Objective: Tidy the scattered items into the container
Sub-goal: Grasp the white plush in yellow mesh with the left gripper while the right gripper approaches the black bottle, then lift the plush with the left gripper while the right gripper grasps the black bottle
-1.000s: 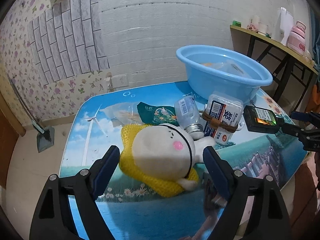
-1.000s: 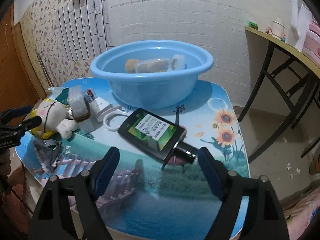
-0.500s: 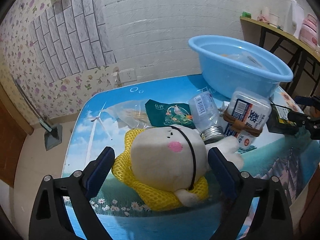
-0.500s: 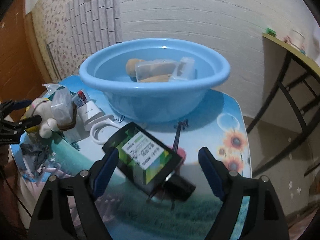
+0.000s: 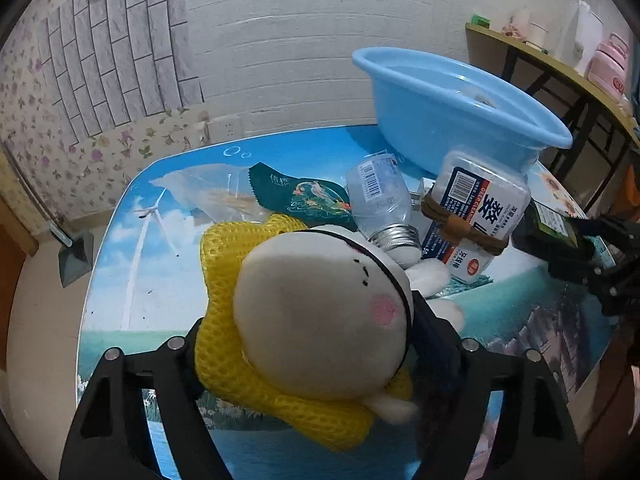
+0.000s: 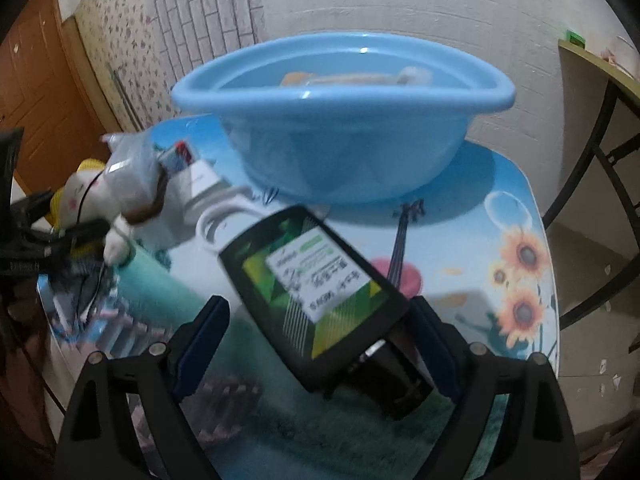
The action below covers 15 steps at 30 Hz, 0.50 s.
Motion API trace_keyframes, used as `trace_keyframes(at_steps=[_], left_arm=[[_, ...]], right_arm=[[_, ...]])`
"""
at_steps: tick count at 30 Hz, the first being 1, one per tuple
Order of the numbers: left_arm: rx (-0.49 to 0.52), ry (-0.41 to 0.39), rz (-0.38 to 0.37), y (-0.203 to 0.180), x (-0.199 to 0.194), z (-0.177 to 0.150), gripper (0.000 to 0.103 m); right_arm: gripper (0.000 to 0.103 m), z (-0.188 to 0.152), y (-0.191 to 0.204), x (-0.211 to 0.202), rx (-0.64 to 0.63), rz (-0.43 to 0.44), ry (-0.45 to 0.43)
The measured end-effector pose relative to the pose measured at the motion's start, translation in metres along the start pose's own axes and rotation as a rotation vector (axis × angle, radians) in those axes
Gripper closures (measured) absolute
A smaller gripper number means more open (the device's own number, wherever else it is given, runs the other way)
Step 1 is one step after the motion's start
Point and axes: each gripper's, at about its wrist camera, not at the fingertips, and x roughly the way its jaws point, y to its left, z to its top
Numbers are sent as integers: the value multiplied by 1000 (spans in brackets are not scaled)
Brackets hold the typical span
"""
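1. Far left of the left gripper, the tabletop is bare down to its rounded edge, printed with a wind turbine and sky. That is the widest free stretch.
2. The left gripper's jaws have just been closing. The one plush toy, white-headed and wrapped in yellow mesh, fills the gap, with a pad against it on each side.
3. Just ahead of that gripper lie one clear plastic bag and one dark green packet. The packet's lettering is too small to read.
4. Ahead and to its right, one clear bottle shows a barcode and a bare metal screw neck. It touches one white box with a barcode, "DEEP CLEANING" on a blue label and a brown band around it.
5. The single blue basin stands straight ahead of the right gripper, at the back of the tabletop. A few pale things lie inside, too blurred to name.
6. The right gripper's jaws have just been opening and stand apart. One black bottle lies slanted between them, with clear space at the left pad. Its green and white label is too blurred to read.
7. Right of that gripper are two printed sunflowers, then the tabletop's edge close by and open floor beyond.
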Motion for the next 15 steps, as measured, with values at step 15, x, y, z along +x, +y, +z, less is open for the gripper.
trace_keyframes(at_steps=[15], left_arm=[[-48, -77, 1, 16, -41, -11, 29]], right_arm=[[25, -26, 33, -10, 0, -108, 6]])
